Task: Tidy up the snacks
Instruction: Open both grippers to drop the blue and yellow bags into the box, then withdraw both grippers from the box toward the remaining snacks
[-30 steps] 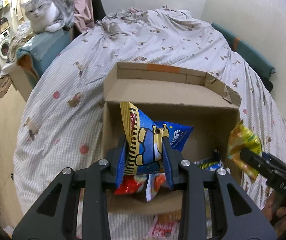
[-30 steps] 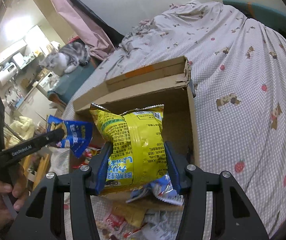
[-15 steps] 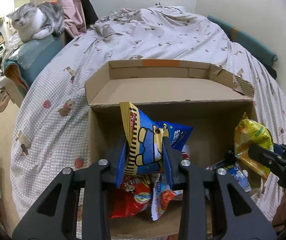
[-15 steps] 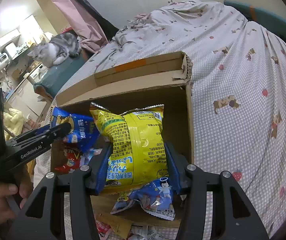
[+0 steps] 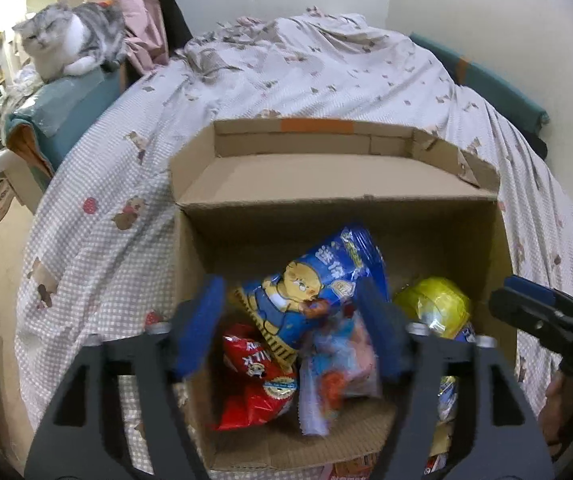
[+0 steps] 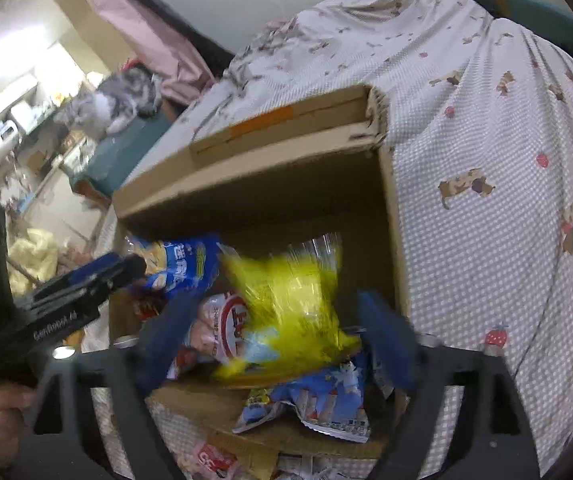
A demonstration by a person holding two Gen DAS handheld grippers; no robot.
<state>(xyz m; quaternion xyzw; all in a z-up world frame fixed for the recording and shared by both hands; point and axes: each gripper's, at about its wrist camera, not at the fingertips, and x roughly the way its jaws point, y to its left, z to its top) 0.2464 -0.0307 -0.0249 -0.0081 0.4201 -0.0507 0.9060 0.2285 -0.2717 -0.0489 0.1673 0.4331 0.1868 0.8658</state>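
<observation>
An open cardboard box [image 5: 338, 176] stands on the bed and holds several snack bags. My left gripper [image 5: 290, 320] is open above the box; a blue cartoon snack bag [image 5: 314, 280] lies loose between its fingers, resting on a red bag [image 5: 254, 376]. My right gripper [image 6: 274, 336] is open too; a blurred yellow snack bag [image 6: 290, 304] is dropping into the box [image 6: 270, 176] between its fingers. The yellow bag [image 5: 434, 304] also shows in the left wrist view, at the box's right side. The right gripper [image 5: 542, 316] shows at the right edge there.
A grey cat [image 5: 70, 40] lies on a teal cushion at the far left. The checked bedsheet [image 5: 318, 72] surrounds the box. More snack packets [image 6: 210, 456] lie in front of the box. A teal bolster [image 5: 498, 88] lines the wall.
Both grippers opened and let go of their bags. The blue bag tipped over into the box; the yellow bag is falling in. Both grippers moved closer over the box.
</observation>
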